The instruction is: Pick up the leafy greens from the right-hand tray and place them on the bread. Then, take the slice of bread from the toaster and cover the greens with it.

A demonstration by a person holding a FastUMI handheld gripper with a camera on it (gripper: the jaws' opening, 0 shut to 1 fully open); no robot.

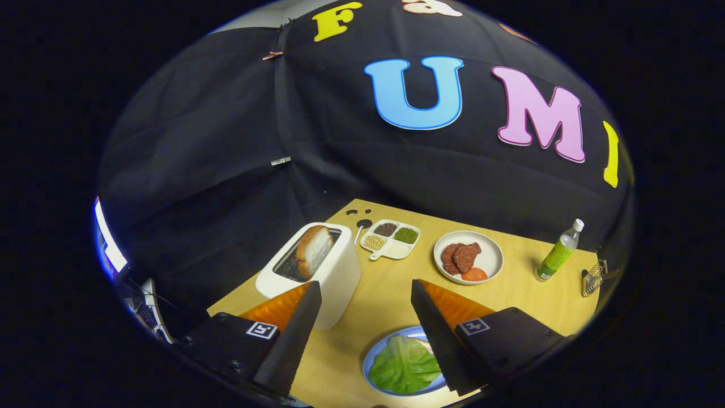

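Note:
My gripper [365,286] is open above the wooden table [385,294], with nothing between its fingers. Low between the fingers, close to the right one, a green lettuce leaf [403,365] lies on a blue plate [374,348]; a pale edge under the leaf by the right finger may be bread. A white toaster [334,272] stands just ahead of the left finger, and a slice of bread [313,250] sticks up out of its slot.
Beyond the fingers are a white divided tray [396,249] with beans and grains, a white plate [493,258] with meat slices and a tomato slice, a green bottle [558,252] and a small metal object [592,277] at the table's right edge.

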